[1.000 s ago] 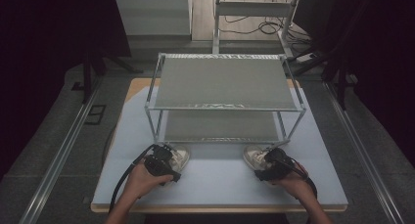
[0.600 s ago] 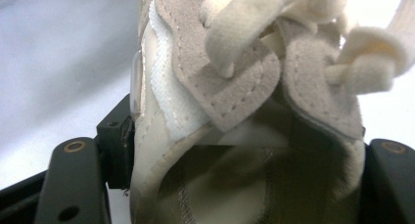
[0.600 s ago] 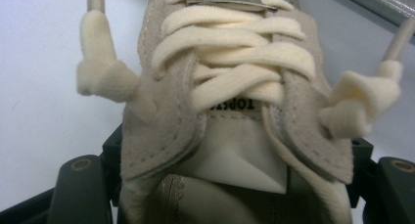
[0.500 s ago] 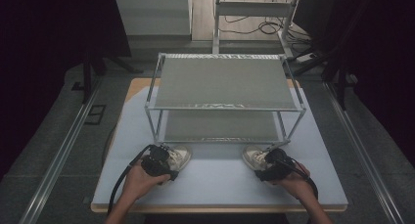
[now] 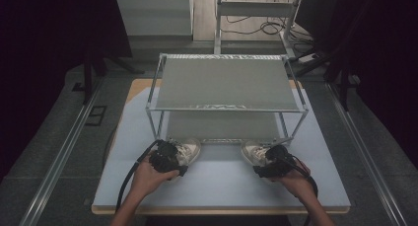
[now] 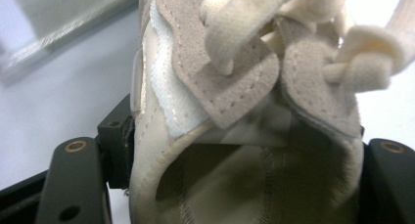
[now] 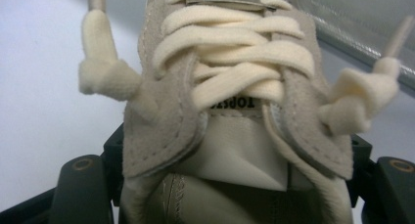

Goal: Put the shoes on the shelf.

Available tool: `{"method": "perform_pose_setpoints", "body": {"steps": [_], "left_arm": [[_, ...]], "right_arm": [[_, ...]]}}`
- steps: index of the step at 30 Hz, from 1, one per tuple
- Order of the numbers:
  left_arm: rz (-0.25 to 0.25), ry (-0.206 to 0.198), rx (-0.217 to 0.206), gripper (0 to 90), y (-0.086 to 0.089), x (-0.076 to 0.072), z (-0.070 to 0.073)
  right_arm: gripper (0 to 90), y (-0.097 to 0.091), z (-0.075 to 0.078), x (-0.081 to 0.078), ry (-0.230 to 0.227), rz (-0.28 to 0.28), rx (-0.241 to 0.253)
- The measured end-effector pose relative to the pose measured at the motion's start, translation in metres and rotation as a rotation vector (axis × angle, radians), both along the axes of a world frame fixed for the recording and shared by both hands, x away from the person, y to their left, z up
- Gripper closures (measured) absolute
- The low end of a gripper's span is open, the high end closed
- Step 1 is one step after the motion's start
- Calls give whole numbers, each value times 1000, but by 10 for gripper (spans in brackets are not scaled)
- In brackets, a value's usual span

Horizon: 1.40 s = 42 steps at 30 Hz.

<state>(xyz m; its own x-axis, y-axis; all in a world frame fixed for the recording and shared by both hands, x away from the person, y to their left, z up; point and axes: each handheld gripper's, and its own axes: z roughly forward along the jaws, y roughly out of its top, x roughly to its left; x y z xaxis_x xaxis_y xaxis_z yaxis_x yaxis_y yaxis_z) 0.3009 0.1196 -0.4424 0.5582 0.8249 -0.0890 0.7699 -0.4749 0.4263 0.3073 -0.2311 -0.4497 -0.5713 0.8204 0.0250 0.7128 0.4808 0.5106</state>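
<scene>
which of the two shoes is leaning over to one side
The shoe in the left gripper: in the left gripper view its tongue and laces slant off to one side, while the shoe in the right gripper faces its camera squarely with level laces.

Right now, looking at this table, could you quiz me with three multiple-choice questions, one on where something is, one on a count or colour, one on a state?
1. Where do the shoes stand?
A. on the rack's top shelf
B. on the table in front of the rack
C. on the floor

2. How many shoes are there?
A. one
B. two
C. four

3. How is the left shoe held?
A. the fingers close on its sides
B. by a lace
C. it lies untouched

Answers:
1 B, the left shoe and right shoe sit on the table before the rack.
2 B, one at each gripper.
3 A, the left gripper has its fingers against the heel's sides; the right gripper does likewise.
</scene>
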Motion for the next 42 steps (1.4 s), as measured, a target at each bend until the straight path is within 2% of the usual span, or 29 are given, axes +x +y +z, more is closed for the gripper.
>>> {"method": "perform_pose_setpoints", "body": {"steps": [7, 28, 42], "left_arm": [[-14, -6, -10, 283, -15, 9, 5], [-1, 4, -41, 282, -42, 30, -2], [44, 11, -59, 282, -54, 40, -6]], "right_arm": [[279, 10, 1, 8, -4, -8, 20], [279, 36, 2, 28, -5, -28, 41], [278, 48, 1, 40, 0, -72, 44]]}}
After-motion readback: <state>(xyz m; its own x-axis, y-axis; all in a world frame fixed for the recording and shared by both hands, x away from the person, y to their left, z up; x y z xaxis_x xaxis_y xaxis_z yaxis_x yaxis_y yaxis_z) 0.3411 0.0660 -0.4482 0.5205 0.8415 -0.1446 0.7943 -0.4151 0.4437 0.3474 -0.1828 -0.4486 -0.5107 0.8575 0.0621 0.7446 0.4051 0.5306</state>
